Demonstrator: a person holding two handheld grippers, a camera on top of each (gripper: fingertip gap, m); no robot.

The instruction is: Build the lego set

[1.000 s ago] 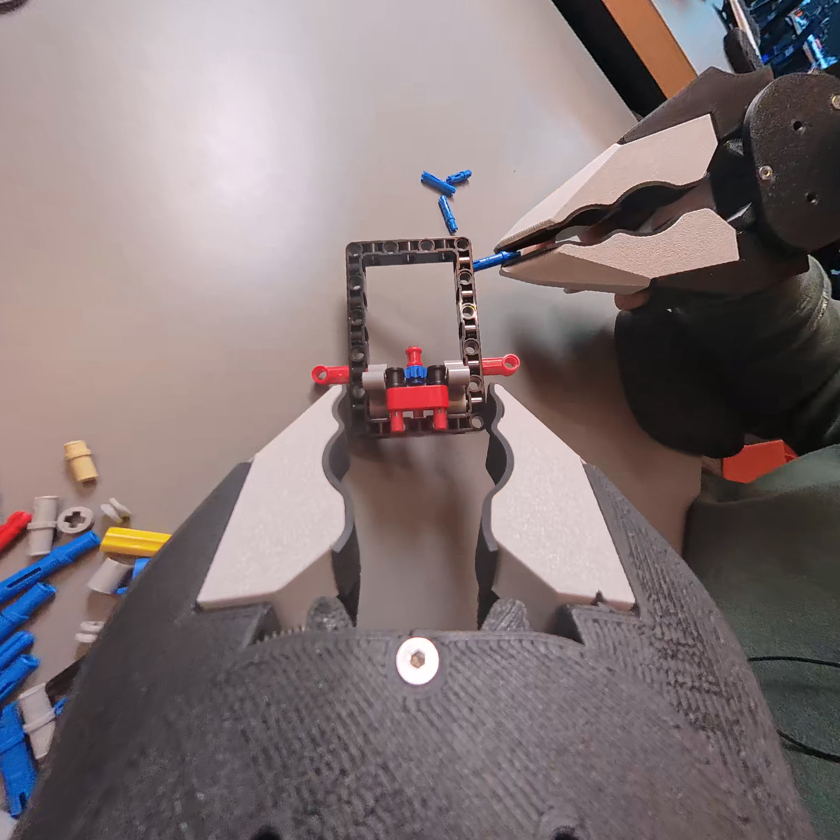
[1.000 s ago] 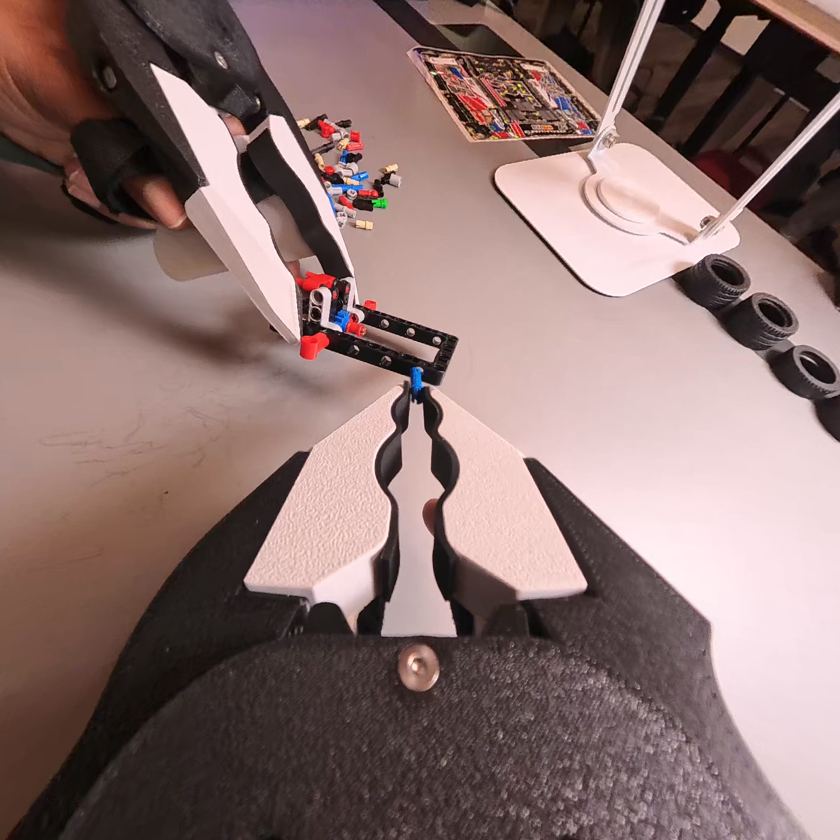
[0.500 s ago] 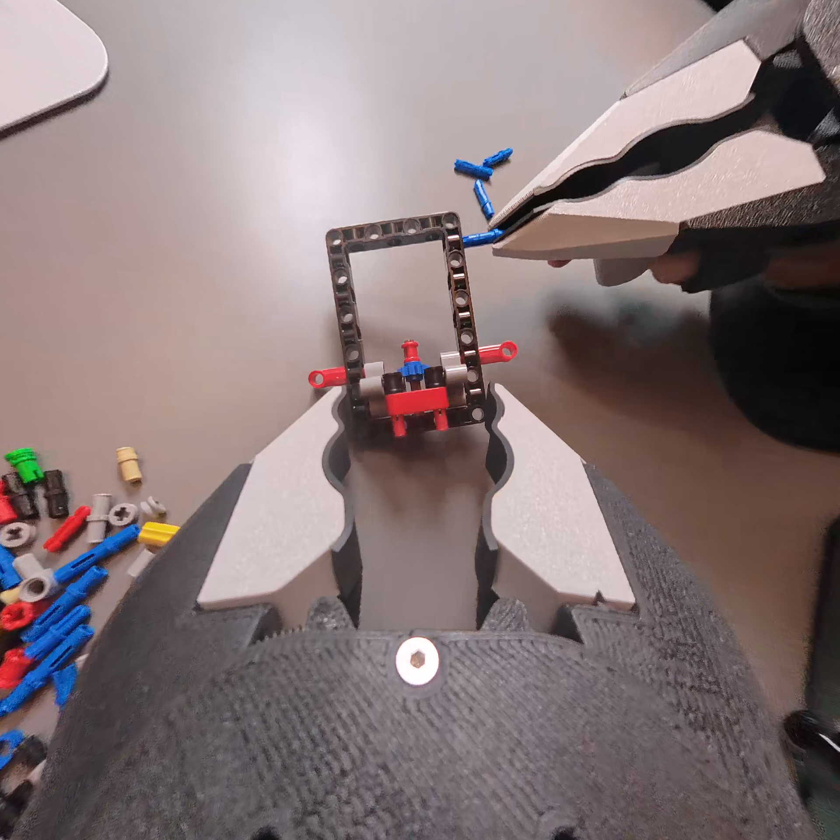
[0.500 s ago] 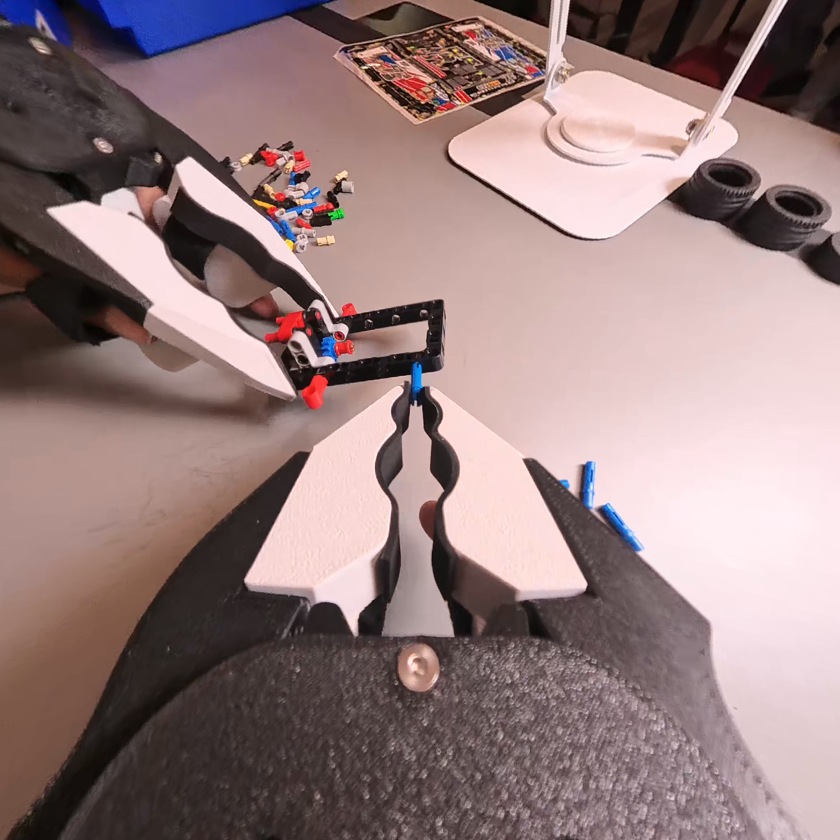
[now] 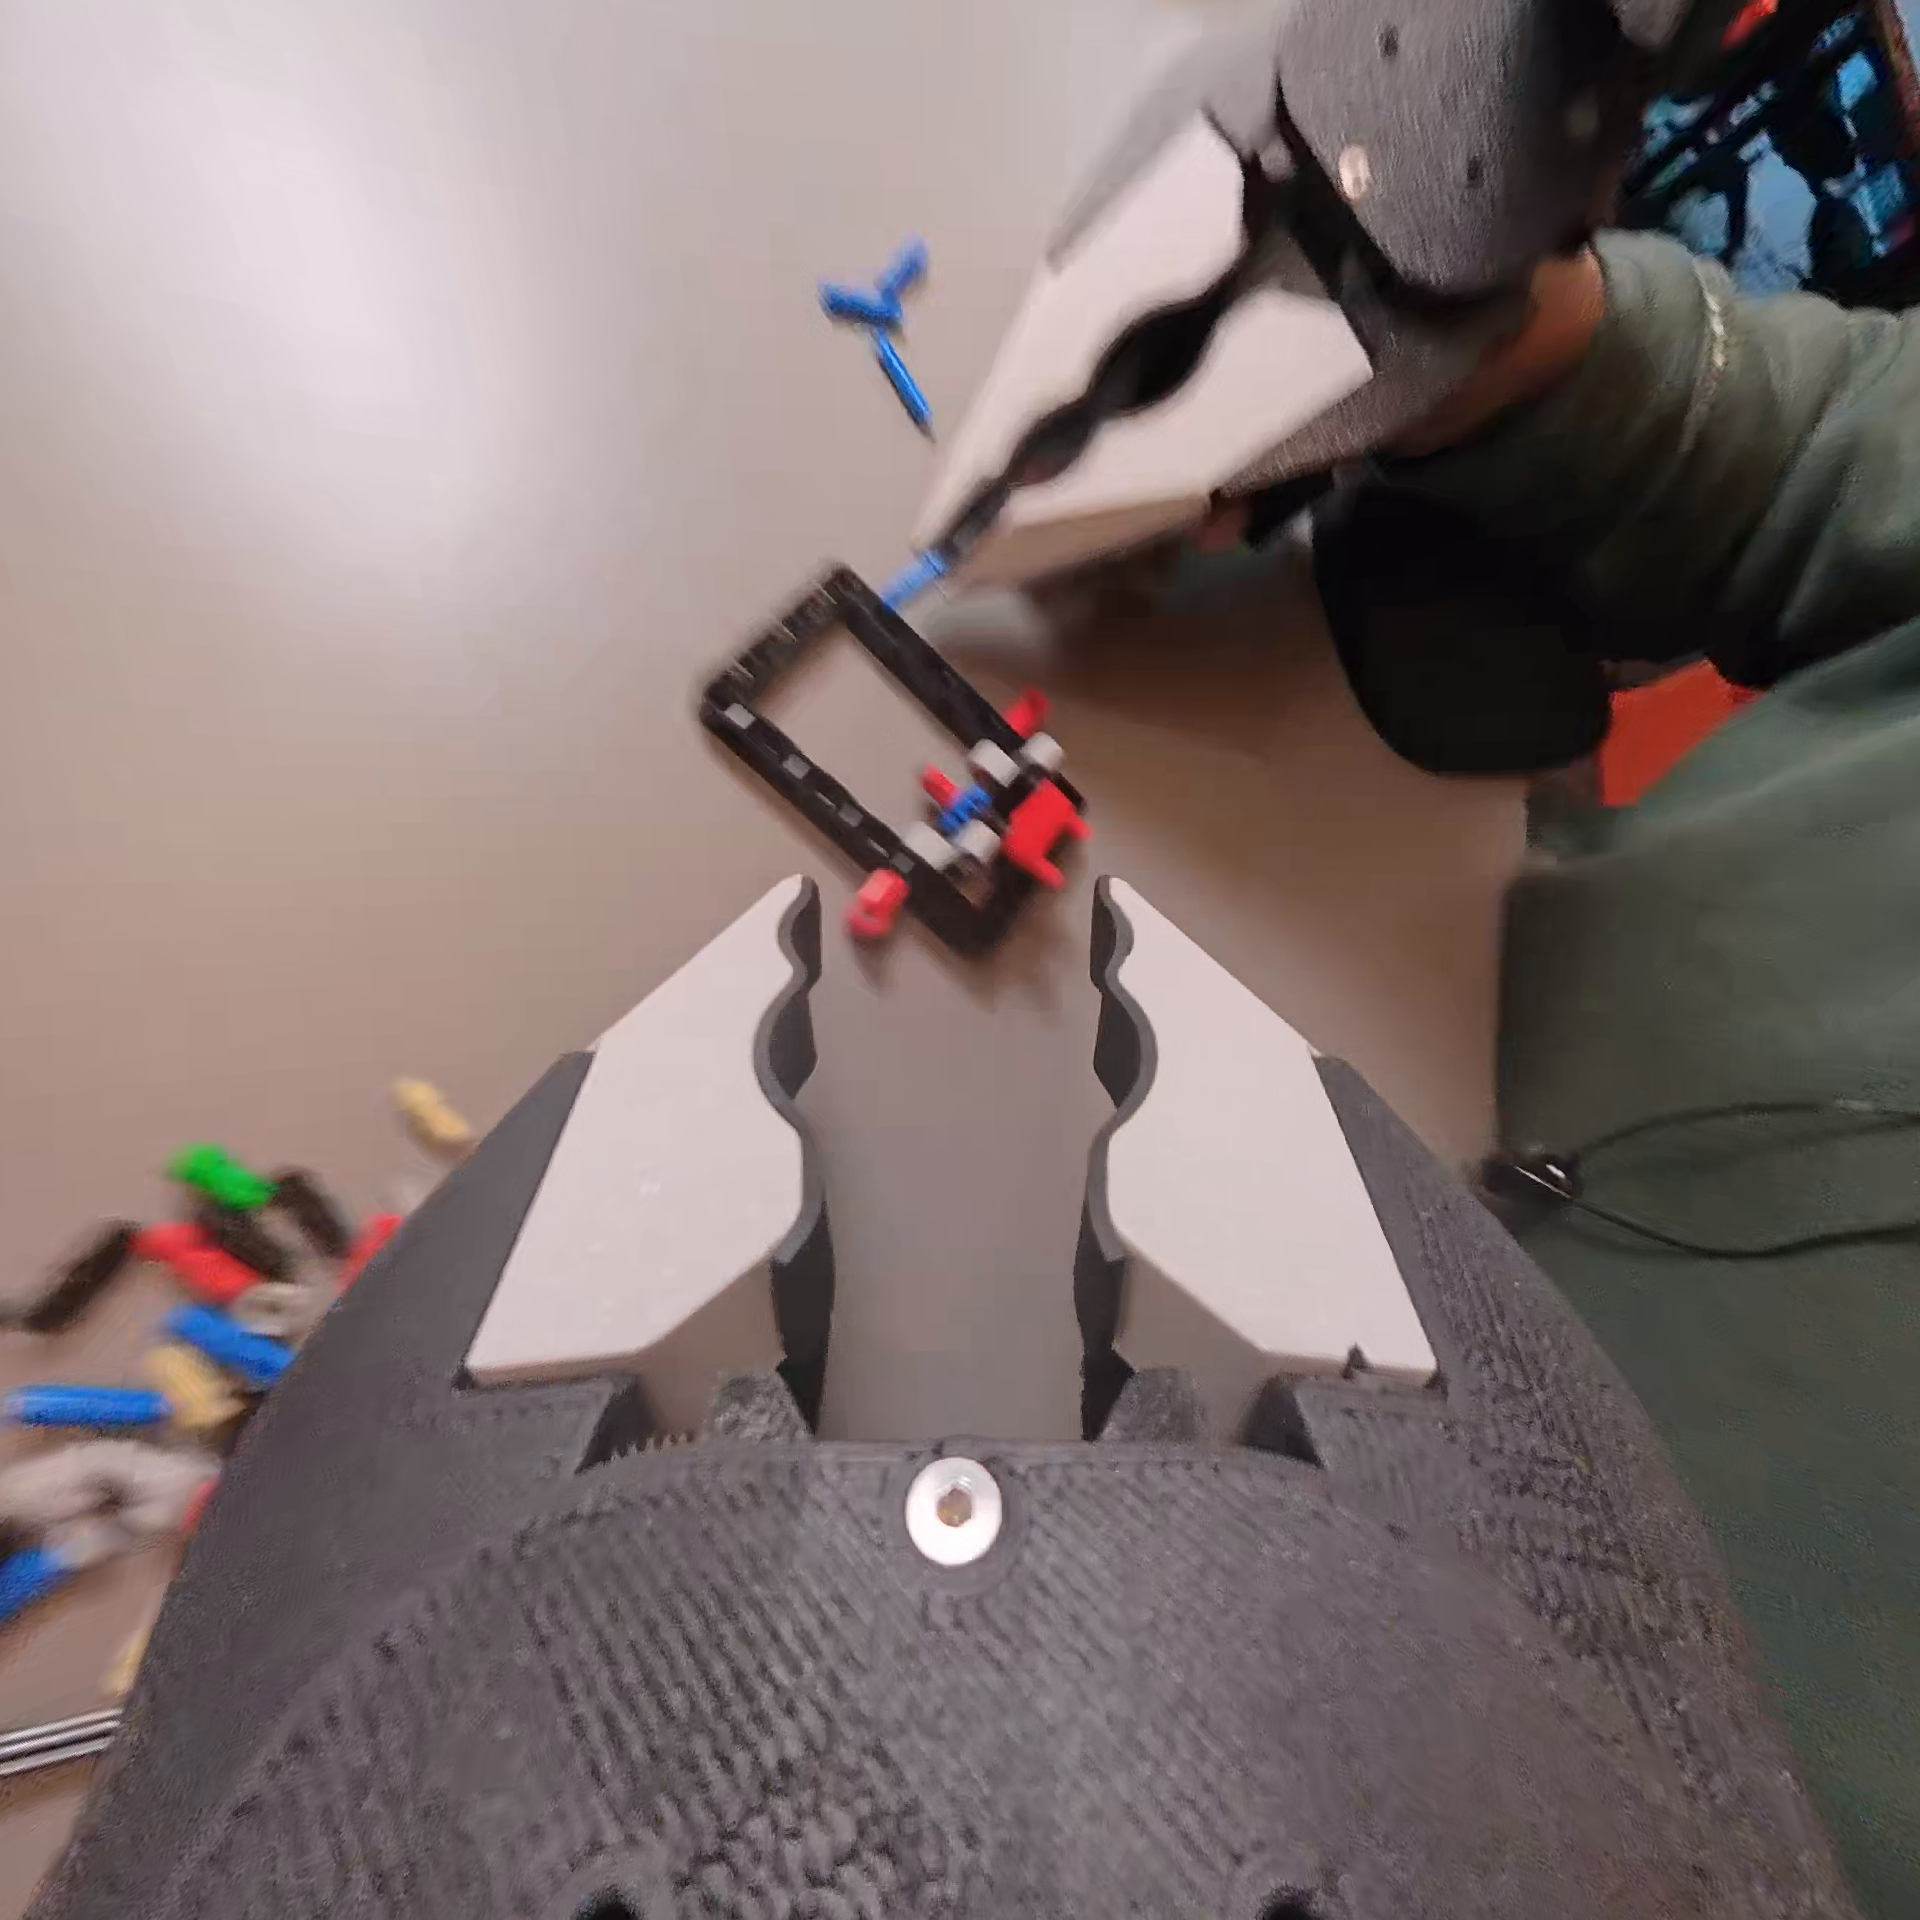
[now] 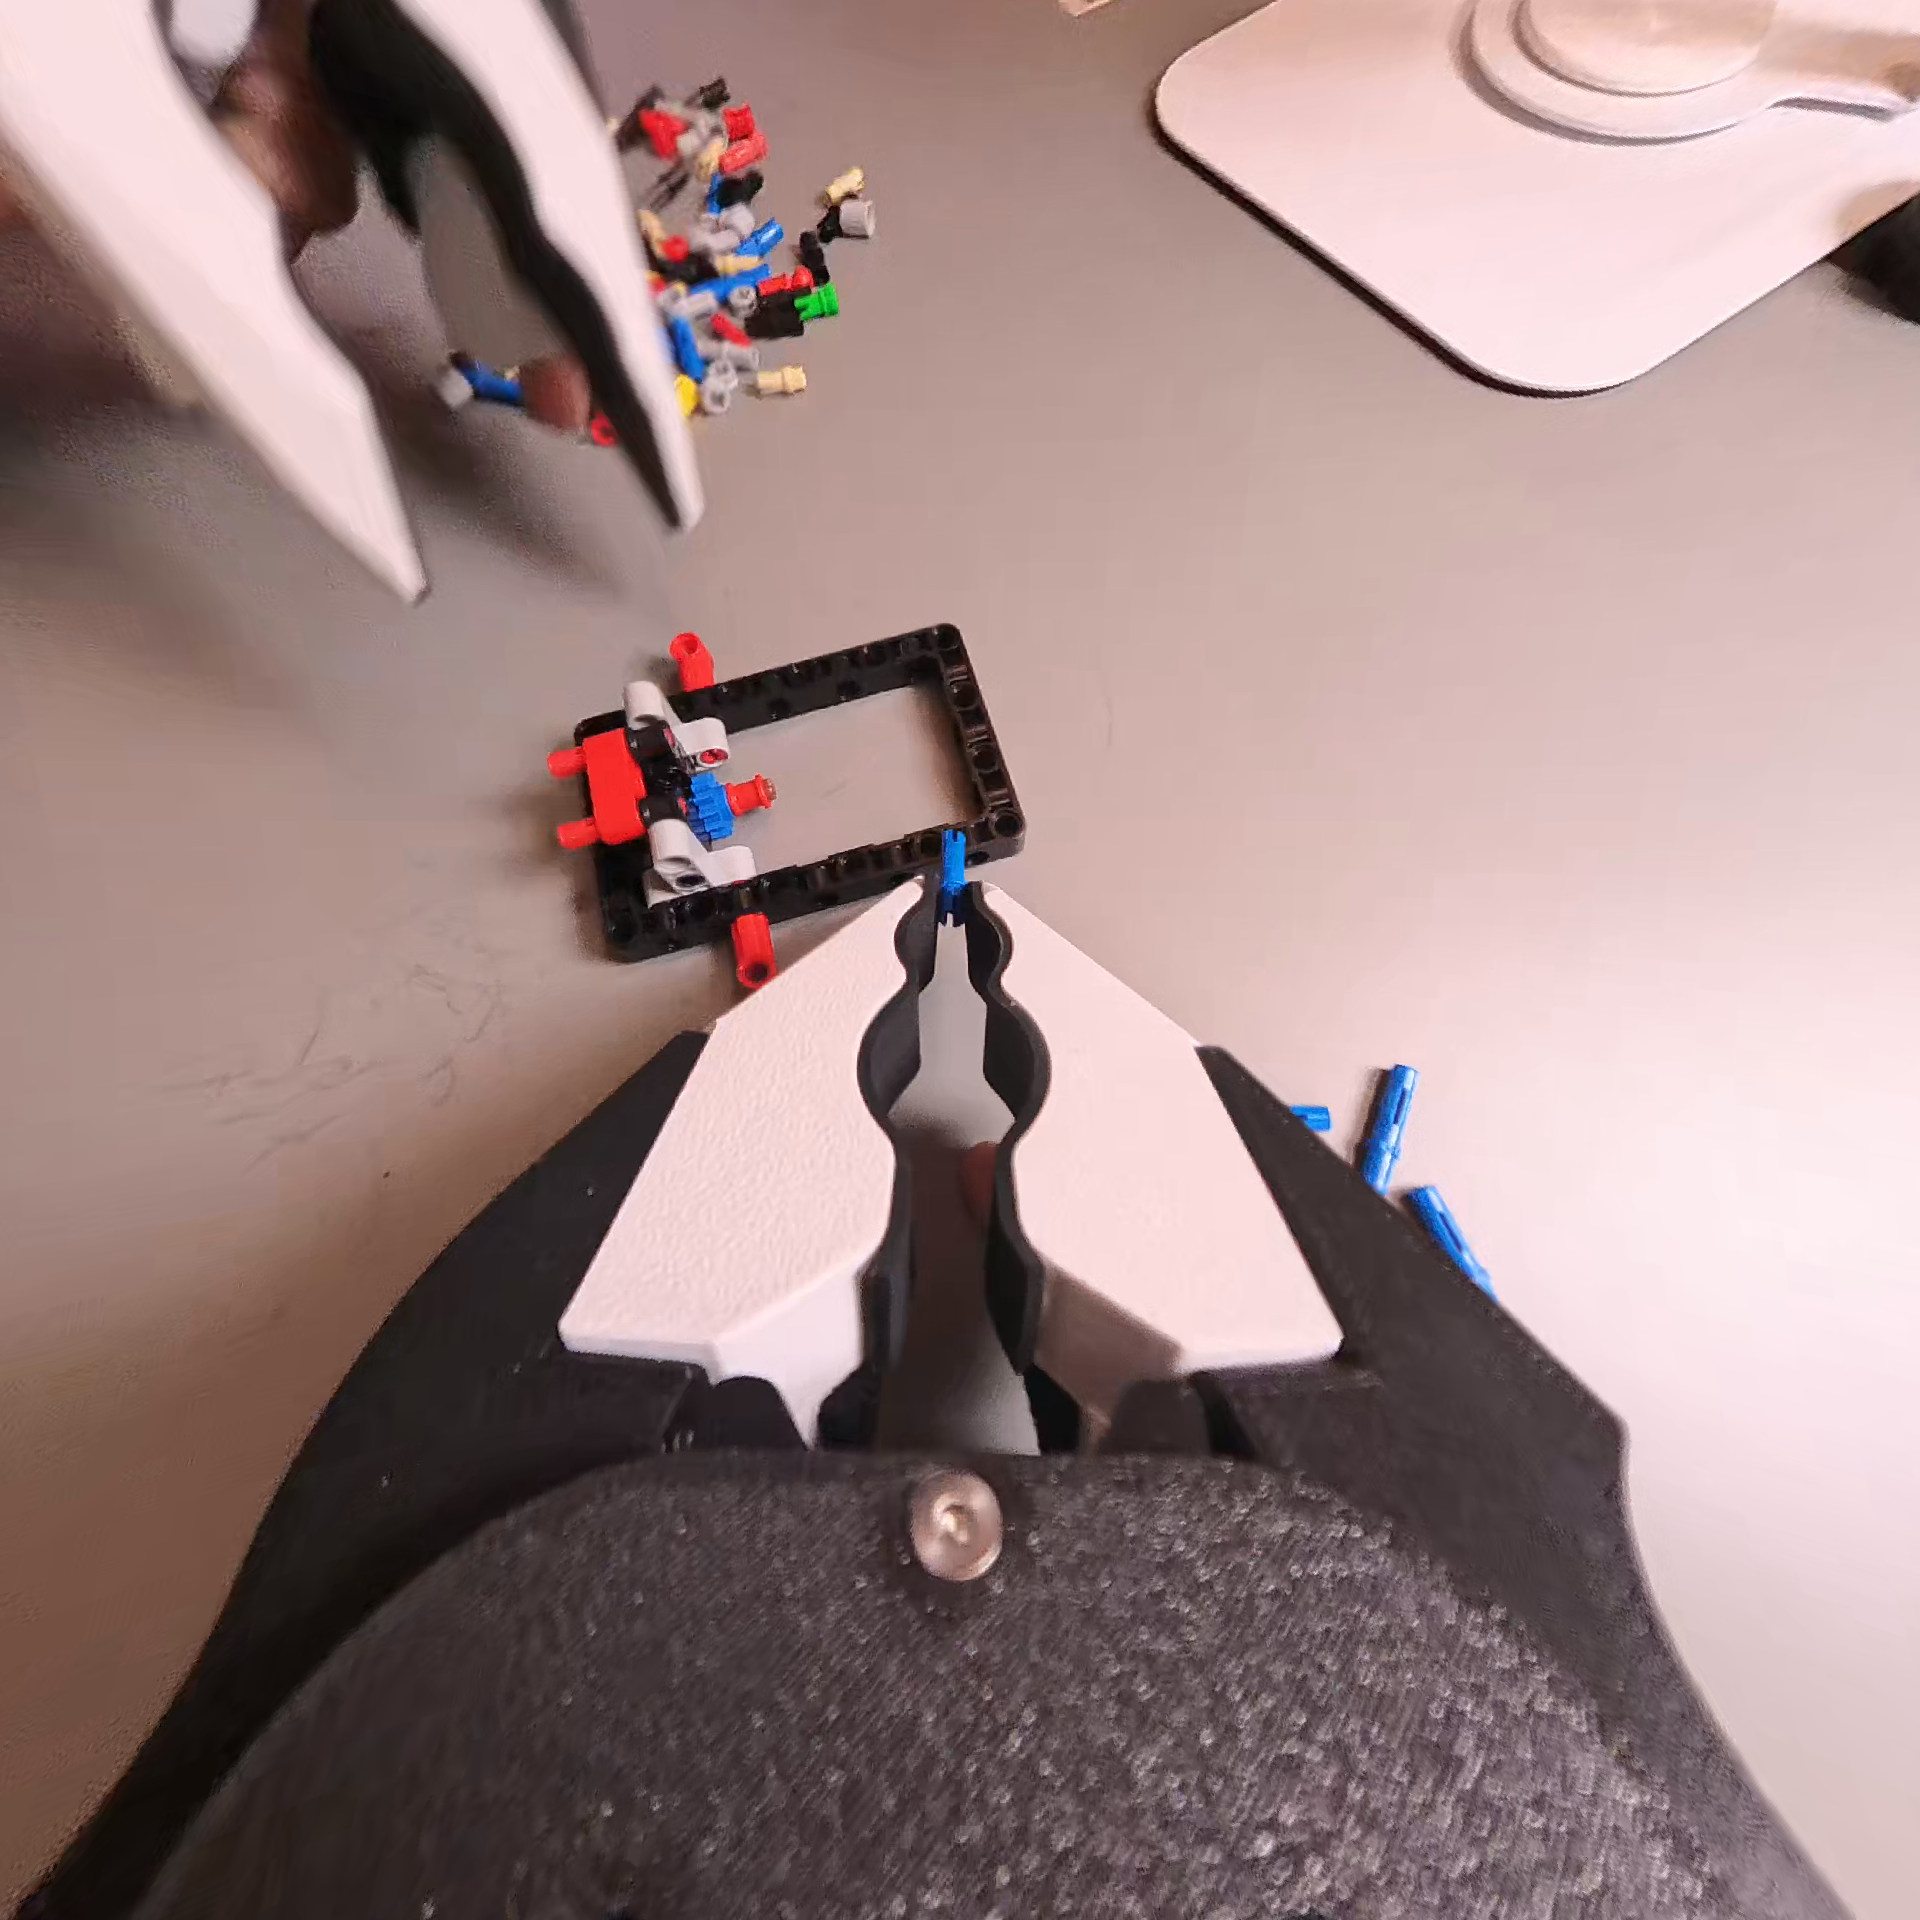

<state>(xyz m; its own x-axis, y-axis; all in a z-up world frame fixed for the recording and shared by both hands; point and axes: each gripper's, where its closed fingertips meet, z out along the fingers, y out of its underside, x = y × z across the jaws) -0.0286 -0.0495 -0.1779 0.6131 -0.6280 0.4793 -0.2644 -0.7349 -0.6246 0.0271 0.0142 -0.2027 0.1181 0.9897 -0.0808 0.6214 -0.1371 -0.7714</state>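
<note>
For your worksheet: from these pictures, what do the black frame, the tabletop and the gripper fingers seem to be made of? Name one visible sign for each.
Black frame: looks like hard moulded plastic, with crisp round holes and a slight gloss.
Tabletop: smooth grey, perhaps laminate; soft sheen, faint scuffs.
Right gripper fingers: probably printed plastic, matt white with a fine grainy texture.

frame: black rectangular lego frame (image 6: 800, 790), flat on the table, centre of the right wrist view
cluster: red, grey and blue parts (image 6: 665, 795) at its left end
pin: blue pin (image 6: 951, 873) at its lower right corner
loose pins: three blue (image 6: 1387, 1132), lower right
</note>
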